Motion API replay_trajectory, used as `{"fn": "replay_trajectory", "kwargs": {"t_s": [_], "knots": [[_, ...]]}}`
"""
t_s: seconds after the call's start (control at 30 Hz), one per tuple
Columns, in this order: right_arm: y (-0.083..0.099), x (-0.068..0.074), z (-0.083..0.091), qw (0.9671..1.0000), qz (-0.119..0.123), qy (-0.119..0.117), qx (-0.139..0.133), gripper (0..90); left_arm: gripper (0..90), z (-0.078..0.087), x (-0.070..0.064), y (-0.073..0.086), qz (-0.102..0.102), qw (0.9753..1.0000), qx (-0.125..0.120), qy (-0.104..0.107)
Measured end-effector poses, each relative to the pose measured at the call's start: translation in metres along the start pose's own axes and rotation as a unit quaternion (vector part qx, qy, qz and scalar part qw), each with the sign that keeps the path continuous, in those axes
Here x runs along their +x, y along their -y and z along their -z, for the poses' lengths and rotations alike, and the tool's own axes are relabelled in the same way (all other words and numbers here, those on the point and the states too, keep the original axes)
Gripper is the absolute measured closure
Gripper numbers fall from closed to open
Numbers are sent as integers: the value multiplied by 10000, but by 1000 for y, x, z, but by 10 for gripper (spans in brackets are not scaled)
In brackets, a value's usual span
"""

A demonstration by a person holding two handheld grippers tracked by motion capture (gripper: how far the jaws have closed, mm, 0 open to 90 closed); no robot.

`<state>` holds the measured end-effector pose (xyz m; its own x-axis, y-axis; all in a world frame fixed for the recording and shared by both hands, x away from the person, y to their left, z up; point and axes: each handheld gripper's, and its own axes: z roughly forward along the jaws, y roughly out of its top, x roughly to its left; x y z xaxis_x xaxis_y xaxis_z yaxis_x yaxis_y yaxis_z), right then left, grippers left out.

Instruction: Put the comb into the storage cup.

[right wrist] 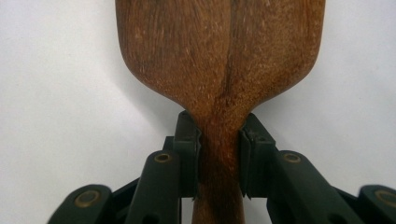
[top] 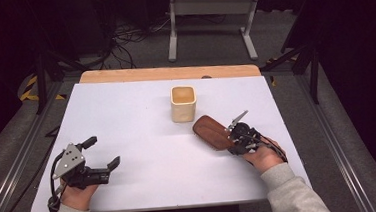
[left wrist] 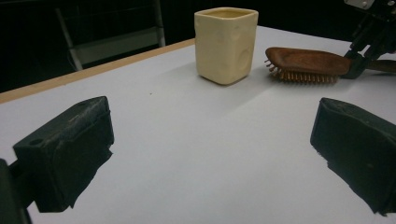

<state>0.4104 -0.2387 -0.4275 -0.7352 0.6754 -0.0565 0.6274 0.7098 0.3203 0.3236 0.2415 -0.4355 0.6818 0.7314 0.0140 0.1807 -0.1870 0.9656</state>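
Observation:
A brown wooden hairbrush (top: 211, 131) lies bristles down on the white table, just right of a cream square cup (top: 183, 103). My right gripper (top: 234, 139) is shut on the hairbrush (right wrist: 219, 60) at the neck of its handle, one jaw pressed to each side. My left gripper (top: 104, 153) rests open near the table's front left corner, nothing between its jaws. From the left gripper view, the cup (left wrist: 225, 44) stands upright ahead, and the hairbrush (left wrist: 306, 63) sits to its right with the right gripper (left wrist: 362, 63) clamped on it.
The white tabletop (top: 143, 139) has a wooden strip (top: 168, 73) along its far edge. Beyond it stand a grey metal frame (top: 212, 19) and cables on the floor. Dark stands flank both sides of the table.

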Motion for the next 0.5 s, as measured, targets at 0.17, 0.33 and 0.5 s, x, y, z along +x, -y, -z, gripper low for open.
{"fn": "replay_trajectory", "kwargs": {"t_s": [0.17,0.33,0.5], "knots": [[3,1,2,9998,64,36,-161,728,10,2,-3,0,-111,9999,31,-29],[6,6,6,9991,182,98,-365,729,15,2,-3,0,-95,9999,39,53],[7,8,14,9974,257,143,-653,730,2,2,-2,-1,-28,9999,11,134]]}}
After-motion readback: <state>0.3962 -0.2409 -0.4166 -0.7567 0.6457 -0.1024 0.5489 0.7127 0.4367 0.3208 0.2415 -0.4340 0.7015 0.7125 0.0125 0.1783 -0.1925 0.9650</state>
